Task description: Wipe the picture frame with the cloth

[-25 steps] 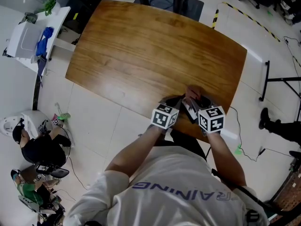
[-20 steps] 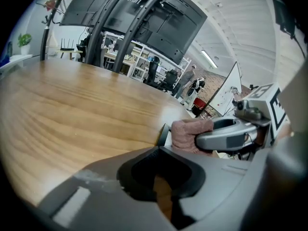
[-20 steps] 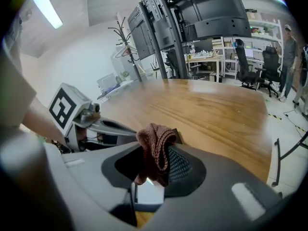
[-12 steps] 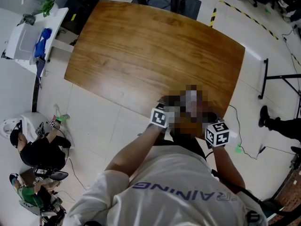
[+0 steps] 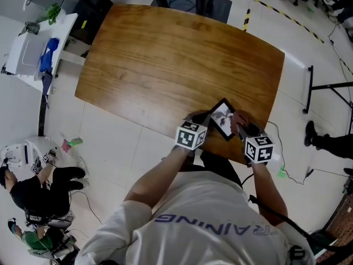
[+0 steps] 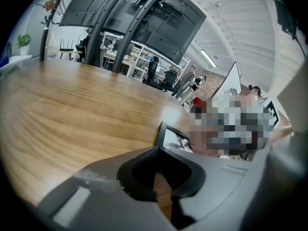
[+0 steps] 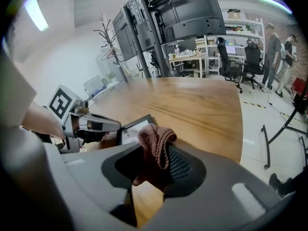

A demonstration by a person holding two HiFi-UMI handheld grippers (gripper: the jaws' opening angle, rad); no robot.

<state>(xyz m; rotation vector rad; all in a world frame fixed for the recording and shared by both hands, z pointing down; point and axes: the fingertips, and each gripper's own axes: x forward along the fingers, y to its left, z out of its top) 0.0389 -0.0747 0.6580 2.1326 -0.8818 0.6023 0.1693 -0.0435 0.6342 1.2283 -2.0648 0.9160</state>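
Note:
A small black picture frame [image 5: 223,118] with a pale photo rests tilted near the front right edge of the wooden table [image 5: 165,59]. My left gripper [image 5: 203,123] reaches its left side, and its jaws look shut on the frame's edge. The left gripper view shows the frame [image 6: 173,138] just beyond the jaws. My right gripper [image 5: 245,130] sits to the frame's right, shut on a reddish-brown knitted cloth [image 7: 155,143]. The cloth [image 5: 241,118] bunches up out of the jaws and hangs just right of the frame [image 7: 134,128], a little apart from it. The left gripper [image 7: 91,124] shows there too.
A white side table [image 5: 33,46] with a blue object stands off the table's far left corner. A person [image 5: 38,184] crouches on the floor at lower left. A black stand [image 5: 325,90] and cables lie to the right. Large screens on a frame [image 7: 178,13] rise beyond the table.
My right gripper has drawn back to the right with the cloth, away from the frame. The frame now shows uncovered and tilted. The left gripper has stayed in place.

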